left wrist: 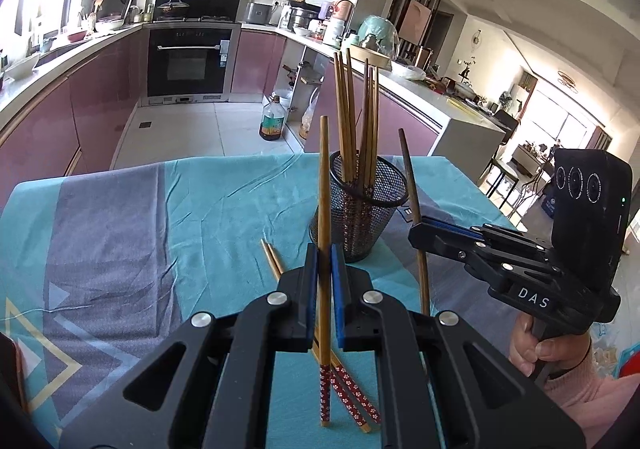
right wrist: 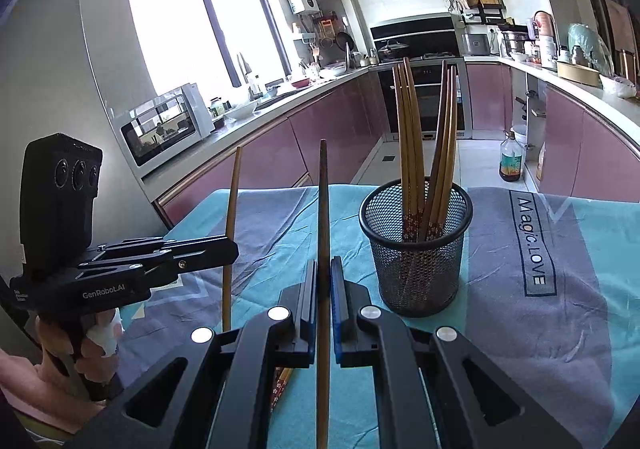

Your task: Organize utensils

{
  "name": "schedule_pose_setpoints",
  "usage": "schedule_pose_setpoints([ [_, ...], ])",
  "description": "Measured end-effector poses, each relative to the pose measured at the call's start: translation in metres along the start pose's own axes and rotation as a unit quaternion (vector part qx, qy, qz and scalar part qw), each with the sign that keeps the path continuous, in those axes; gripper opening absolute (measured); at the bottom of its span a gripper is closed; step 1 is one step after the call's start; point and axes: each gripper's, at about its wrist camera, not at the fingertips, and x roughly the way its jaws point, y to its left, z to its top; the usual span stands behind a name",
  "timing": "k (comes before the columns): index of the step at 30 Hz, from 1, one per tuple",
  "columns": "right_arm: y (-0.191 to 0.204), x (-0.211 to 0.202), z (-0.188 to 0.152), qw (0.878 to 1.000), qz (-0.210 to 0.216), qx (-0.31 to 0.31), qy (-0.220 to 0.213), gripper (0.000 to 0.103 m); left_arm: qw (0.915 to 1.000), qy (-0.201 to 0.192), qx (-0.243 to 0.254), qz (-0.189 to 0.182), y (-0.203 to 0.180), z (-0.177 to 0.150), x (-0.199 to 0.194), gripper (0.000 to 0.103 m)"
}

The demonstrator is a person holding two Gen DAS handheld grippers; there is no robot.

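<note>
2 chopsticks are held upright, 1 in each gripper. The left gripper point(left wrist: 324, 289) has its blue-padded fingers pinched on a light brown chopstick point(left wrist: 325, 209) whose lower end is red with small white flowers; that patterned end hangs down and the narrow tip points up. The right gripper point(right wrist: 324, 293) pinches a darker brown chopstick point(right wrist: 323, 249) the same way, long axis near vertical, tip up. Both stand just beside a black wire-mesh cup point(right wrist: 416, 249) that holds a bunch of matching chopsticks point(right wrist: 412, 137), tips up and fanned into 2 leaning groups. 2 more patterned chopsticks point(left wrist: 352, 393) lie flat on the cloth below the left gripper, slanting away toward the cup. The table wears a wrinkled teal and grey tablecloth point(right wrist: 560, 329) printed "Magic.LOVE". Behind it is a kitchen with mauve cabinets point(right wrist: 328, 129), a black oven point(left wrist: 188, 61) and an oil bottle point(left wrist: 273, 117) on the tiled floor.
</note>
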Motion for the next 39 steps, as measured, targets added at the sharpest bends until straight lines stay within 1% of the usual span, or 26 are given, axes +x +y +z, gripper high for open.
schedule_pose_setpoints([
  [19, 0.0, -0.022, 0.015, 0.999, -0.012, -0.01, -0.038, 0.005, 0.9996, -0.026, 0.008, -0.011, -0.012, 0.012, -0.012, 0.007],
  [25, -0.001, -0.029, 0.022, 0.998, -0.019, -0.016, -0.052, 0.005, 0.9993, -0.032, 0.011, -0.018, -0.014, 0.02, -0.014, 0.007],
  [39, -0.004, -0.042, 0.042, 0.996, -0.029, -0.031, -0.078, 0.005, 0.9981, -0.053, 0.021, -0.021, -0.022, 0.037, -0.016, 0.007],
])
